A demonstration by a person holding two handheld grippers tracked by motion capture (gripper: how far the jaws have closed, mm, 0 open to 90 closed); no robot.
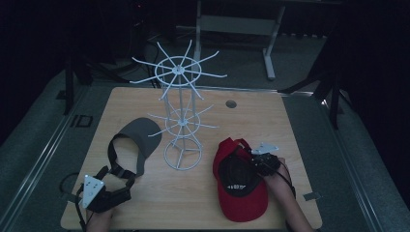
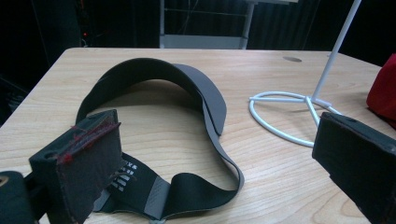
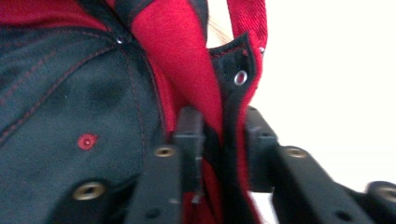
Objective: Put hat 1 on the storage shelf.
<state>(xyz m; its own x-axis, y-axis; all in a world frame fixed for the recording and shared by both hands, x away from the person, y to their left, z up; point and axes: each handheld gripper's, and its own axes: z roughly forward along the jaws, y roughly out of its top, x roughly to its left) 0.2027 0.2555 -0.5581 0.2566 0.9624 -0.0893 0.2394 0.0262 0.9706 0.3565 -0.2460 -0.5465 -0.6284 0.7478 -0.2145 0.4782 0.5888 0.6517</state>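
Red cap [image 1: 240, 186] lies crown-down at the table's [image 1: 203, 203] 5 o'clock, right gripper [image 1: 255, 161] clamped on its rim, likely to lift it toward the white rack [image 1: 180, 116] at centre. Left gripper [image 1: 118, 186], jaws spread and empty, faces the grey visor [image 1: 138, 140] at 8 o'clock.
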